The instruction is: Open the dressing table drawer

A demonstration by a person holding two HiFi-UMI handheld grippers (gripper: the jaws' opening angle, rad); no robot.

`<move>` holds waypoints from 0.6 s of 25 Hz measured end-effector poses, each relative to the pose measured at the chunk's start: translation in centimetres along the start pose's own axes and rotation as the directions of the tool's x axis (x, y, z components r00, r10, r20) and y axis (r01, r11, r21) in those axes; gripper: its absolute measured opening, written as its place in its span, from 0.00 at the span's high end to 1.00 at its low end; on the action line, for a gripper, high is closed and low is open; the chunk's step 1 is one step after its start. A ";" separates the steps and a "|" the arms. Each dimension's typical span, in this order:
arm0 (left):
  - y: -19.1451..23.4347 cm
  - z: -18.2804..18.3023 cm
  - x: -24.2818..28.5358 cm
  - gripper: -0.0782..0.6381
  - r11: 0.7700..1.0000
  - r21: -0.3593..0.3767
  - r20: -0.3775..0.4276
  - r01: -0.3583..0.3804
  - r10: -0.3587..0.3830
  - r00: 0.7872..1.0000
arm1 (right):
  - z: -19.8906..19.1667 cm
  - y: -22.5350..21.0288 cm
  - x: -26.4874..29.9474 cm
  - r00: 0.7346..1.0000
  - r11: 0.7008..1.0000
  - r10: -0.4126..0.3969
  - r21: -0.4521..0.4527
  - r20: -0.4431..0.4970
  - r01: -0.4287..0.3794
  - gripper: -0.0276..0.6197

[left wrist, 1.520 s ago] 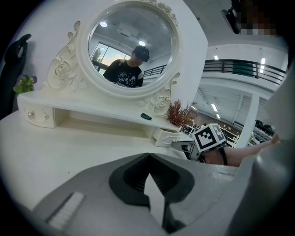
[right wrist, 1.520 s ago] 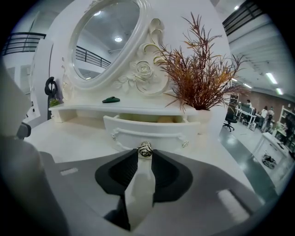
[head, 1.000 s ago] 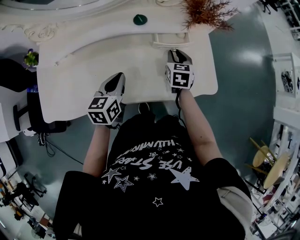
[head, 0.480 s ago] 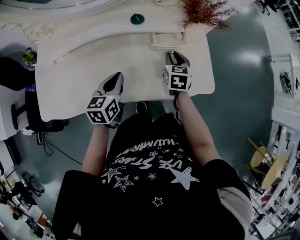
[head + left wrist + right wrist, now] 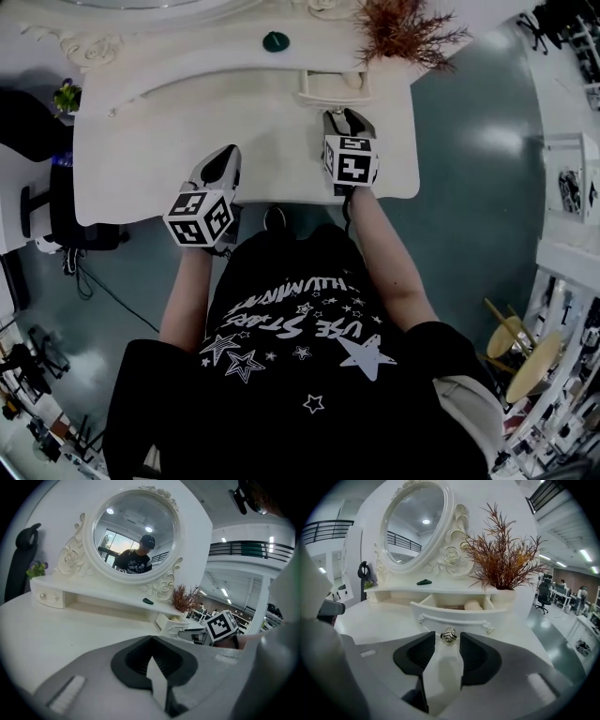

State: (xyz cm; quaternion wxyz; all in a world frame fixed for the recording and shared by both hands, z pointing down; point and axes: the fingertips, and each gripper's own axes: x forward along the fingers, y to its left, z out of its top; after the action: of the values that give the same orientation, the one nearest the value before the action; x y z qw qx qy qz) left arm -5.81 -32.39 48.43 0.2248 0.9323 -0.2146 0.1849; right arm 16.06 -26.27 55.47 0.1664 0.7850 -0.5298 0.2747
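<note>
The white dressing table [image 5: 169,141] has a small drawer [image 5: 454,613] pulled out from under its shelf, also seen in the head view as the drawer [image 5: 335,89]. Its metal knob [image 5: 449,635] sits right at the tips of my right gripper [image 5: 447,638]. Those jaws have just been opening; the knob lies between the tips with a gap on each side. In the head view the right gripper [image 5: 342,120] points at the drawer front. My left gripper [image 5: 151,638] hovers over the tabletop with its jaws shut on nothing, to the left as the left gripper [image 5: 225,157].
A dried reddish plant [image 5: 504,557] stands on the shelf above the drawer, beside the oval mirror [image 5: 415,520]. A dark green object [image 5: 276,40] lies on the shelf. A beige roll [image 5: 472,605] lies inside the drawer. A black chair [image 5: 37,150] stands left of the table.
The head view has shifted slightly. Both grippers keep their places over the table, and the drawer stands pulled out throughout.
</note>
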 end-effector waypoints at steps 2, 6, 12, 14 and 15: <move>-0.3 -0.1 -0.7 0.89 0.999 -0.010 0.014 -0.038 0.038 0.999 | 0.2 0.0 -0.4 1.000 0.999 0.031 -0.008 0.005 -0.031 0.65; -1.9 -0.4 -2.2 0.89 0.993 -0.038 0.045 -0.111 0.112 0.993 | 0.5 -0.2 -1.6 0.995 0.995 0.096 -0.036 0.012 -0.095 0.64; -5.7 -1.8 -4.5 0.89 0.970 -0.106 0.110 -0.217 0.228 0.967 | 1.3 -0.8 -4.7 0.975 0.971 0.218 -0.107 0.038 -0.213 0.64; -7.2 -2.3 -5.1 0.89 0.964 -0.114 0.126 -0.241 0.255 0.959 | 1.4 -1.1 -6.0 0.966 0.960 0.254 -0.132 0.048 -0.246 0.65; -8.1 -2.6 -5.4 0.89 0.960 -0.121 0.136 -0.252 0.268 0.954 | 1.4 -1.2 -6.6 0.961 0.954 0.272 -0.146 0.052 -0.263 0.66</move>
State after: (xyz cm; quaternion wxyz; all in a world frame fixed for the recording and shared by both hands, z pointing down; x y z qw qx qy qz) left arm -7.08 -22.85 45.43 0.2289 0.8945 -0.3611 0.1306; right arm 15.66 -21.64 50.37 0.1625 0.7020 -0.6545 0.2290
